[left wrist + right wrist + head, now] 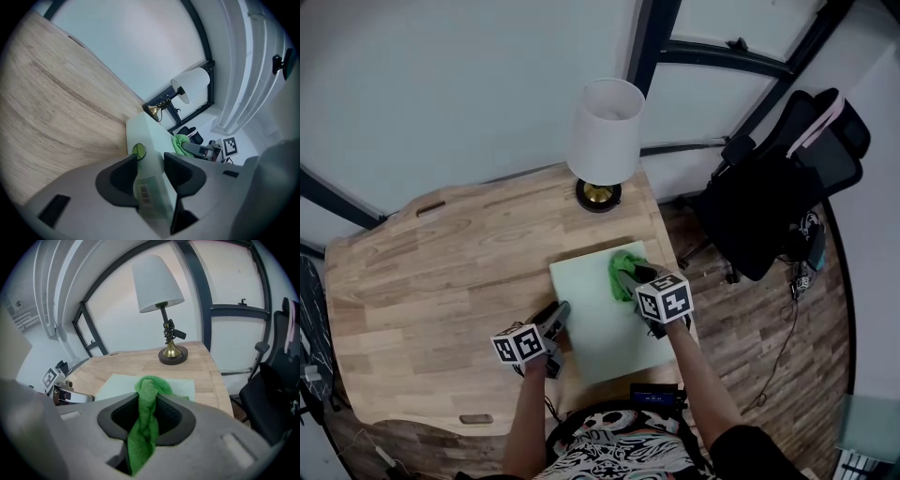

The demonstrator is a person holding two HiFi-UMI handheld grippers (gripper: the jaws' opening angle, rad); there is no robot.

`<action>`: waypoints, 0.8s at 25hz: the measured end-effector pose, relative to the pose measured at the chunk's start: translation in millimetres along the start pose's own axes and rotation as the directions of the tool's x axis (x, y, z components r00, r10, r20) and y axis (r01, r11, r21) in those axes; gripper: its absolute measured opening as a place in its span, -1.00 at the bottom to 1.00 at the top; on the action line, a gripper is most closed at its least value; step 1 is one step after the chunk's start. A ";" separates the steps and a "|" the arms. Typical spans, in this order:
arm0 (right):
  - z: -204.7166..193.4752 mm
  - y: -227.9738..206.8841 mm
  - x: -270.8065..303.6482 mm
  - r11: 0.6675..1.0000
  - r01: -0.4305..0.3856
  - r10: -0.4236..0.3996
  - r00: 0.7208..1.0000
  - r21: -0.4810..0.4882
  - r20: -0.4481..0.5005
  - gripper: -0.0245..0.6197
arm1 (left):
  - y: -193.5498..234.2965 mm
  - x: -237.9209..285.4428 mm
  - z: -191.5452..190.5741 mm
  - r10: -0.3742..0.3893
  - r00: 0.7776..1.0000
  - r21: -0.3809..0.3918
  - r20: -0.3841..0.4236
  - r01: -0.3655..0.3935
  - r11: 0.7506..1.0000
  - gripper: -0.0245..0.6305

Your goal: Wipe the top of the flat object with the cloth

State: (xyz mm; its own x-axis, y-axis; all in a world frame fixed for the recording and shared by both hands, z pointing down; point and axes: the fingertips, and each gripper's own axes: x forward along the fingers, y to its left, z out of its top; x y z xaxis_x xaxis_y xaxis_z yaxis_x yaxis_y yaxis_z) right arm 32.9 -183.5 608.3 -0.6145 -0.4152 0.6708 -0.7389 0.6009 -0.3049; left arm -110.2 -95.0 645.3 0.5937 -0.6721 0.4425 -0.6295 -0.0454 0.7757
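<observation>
A pale green flat board (602, 328) lies on the wooden table (441, 272). My left gripper (560, 317) is shut on its left edge; in the left gripper view the board (146, 133) runs between the jaws of this gripper (150, 165), showing a round green sticker and a barcode label. My right gripper (630, 277) is shut on a green cloth (623, 270) that rests on the board's far part. In the right gripper view the cloth (147, 416) is bunched between the jaws of that gripper (147, 401), over the board (119, 380).
A lamp (604, 141) with a white shade and brass base stands at the table's far edge, just beyond the board. A black office chair (778, 197) stands on the floor to the right. Bare tabletop stretches left of the board.
</observation>
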 end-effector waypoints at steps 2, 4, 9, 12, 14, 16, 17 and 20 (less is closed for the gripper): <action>-0.4 1.5 0.0 1.000 0.002 -0.002 1.000 0.001 0.002 -0.63 | -0.4 0.0 0.0 0.003 1.000 0.002 0.003 -0.003 1.000 -0.38; -0.8 3.2 0.4 1.000 0.010 -0.010 1.000 0.003 0.004 -0.63 | -0.3 -0.2 -0.2 0.007 1.000 0.005 0.005 -0.007 1.000 -0.38; -4.6 14.1 2.2 1.000 0.014 -0.014 1.000 0.001 -0.001 -0.63 | 0.6 0.2 -0.2 0.017 1.000 0.012 0.010 -0.017 1.000 -0.38; -10.7 27.6 2.8 1.000 -0.009 0.009 1.000 -0.019 -0.013 -0.63 | 2.3 0.4 -0.1 0.027 1.000 0.018 0.014 -0.028 0.999 -0.38; -15.3 36.2 2.1 0.999 -0.022 0.022 1.000 -0.028 -0.015 -0.63 | 3.3 0.9 0.3 0.030 0.999 0.021 0.016 -0.031 0.999 -0.38; -21.4 45.1 0.2 0.999 -0.037 0.037 0.999 -0.038 -0.020 -0.63 | 3.1 1.1 0.9 0.030 0.999 0.023 0.019 -0.030 0.999 -0.38; -24.8 49.6 -1.0 0.998 -0.046 0.044 0.999 -0.044 -0.024 -0.63 | 3.6 1.1 0.9 0.032 0.999 0.025 0.020 -0.032 0.999 -0.38; -34.5 60.8 -4.6 0.997 -0.067 0.065 0.997 -0.047 -0.032 -0.63 | 6.8 1.1 0.6 0.040 0.999 0.032 0.022 -0.041 0.999 -0.38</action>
State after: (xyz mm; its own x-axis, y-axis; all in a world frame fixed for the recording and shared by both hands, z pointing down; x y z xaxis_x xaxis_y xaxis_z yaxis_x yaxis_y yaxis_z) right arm 0.4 -121.5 610.0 -0.6523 -0.3531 0.6706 -0.6825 0.6585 -0.3171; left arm -114.1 -96.5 650.8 0.5567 -0.6893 0.4636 -0.6689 -0.0410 0.7422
